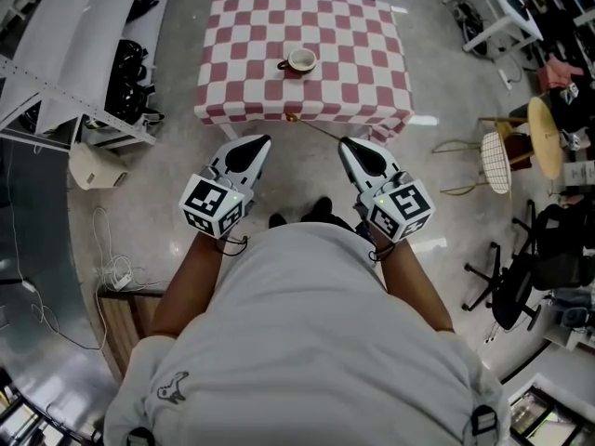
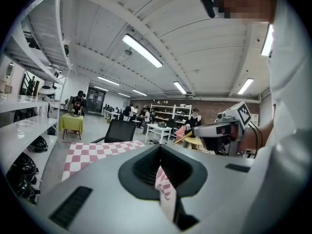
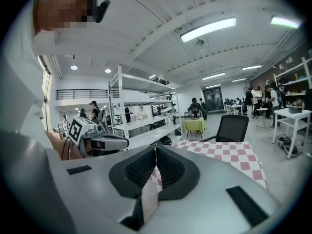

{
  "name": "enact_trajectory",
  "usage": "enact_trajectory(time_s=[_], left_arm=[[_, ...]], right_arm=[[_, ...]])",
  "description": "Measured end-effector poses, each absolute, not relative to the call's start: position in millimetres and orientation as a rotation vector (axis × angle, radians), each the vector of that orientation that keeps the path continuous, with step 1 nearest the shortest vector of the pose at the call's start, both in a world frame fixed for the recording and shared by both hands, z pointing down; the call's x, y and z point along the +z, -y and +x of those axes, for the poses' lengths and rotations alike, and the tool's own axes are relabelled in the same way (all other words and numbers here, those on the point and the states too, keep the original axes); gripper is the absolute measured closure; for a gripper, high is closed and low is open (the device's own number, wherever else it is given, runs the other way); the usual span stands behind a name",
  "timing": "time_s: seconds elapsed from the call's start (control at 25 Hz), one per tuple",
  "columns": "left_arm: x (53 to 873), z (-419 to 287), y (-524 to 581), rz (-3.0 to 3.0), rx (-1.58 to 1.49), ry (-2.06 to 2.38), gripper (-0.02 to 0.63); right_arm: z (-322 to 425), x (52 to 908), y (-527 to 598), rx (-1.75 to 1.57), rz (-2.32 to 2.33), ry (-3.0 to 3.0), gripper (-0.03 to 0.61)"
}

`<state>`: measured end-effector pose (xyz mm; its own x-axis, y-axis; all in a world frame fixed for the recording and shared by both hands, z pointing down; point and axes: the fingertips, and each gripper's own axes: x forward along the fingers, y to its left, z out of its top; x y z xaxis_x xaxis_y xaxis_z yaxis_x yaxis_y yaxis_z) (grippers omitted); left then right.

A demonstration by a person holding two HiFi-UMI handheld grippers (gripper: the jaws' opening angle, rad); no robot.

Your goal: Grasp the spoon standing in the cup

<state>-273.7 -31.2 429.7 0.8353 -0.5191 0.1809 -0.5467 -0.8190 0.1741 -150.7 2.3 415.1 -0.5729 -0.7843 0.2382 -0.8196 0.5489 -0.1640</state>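
The cup (image 1: 301,60), a small pale one with its handle turned to the left of the frame, is seen at the upper centre of the head view, on a surface (image 1: 244,45) covered with a red-and-white checked cloth. No spoon can be made out inside it: the cup is too small in the frame, and an upright handle would be foreshortened from above. A thin golden rod (image 1: 312,127) is seen just below the cloth's lower edge; whether it is a spoon cannot be told.

The left tool (image 1: 260,141) and the right tool (image 1: 346,143) are held side by side in the middle of the frame, close to the person's body and well apart from the cup. Both are pointed up the frame toward the surface. In each gripper view the jaws are seen clenched together with nothing held between them; only checked cloth shows through the sliver below the tips.

The cup lies straight up the frame from the gap between the two tools, so neither is judged clearly nearer. Any reach would have to be made forward, across the near edge of the surface.
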Motion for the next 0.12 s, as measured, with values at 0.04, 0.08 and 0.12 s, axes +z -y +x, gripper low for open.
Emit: enact_trajectory(time_s=[0.04, 0.08, 0.12], left_arm=[[428, -274, 43, 2.798, 0.187, 0.811, 0.603], [426, -274, 51, 2.801, 0.19, 0.802, 0.603], [425, -274, 57, 2.805, 0.194, 0.794, 0.603]], right_arm=[[-152, 412, 10, 0.388, 1.379, 2.641, 0.546], [-154, 409, 18, 0.385, 1.38, 2.642, 0.545], [-155, 407, 25, 0.383, 1.38, 2.643, 0.545]])
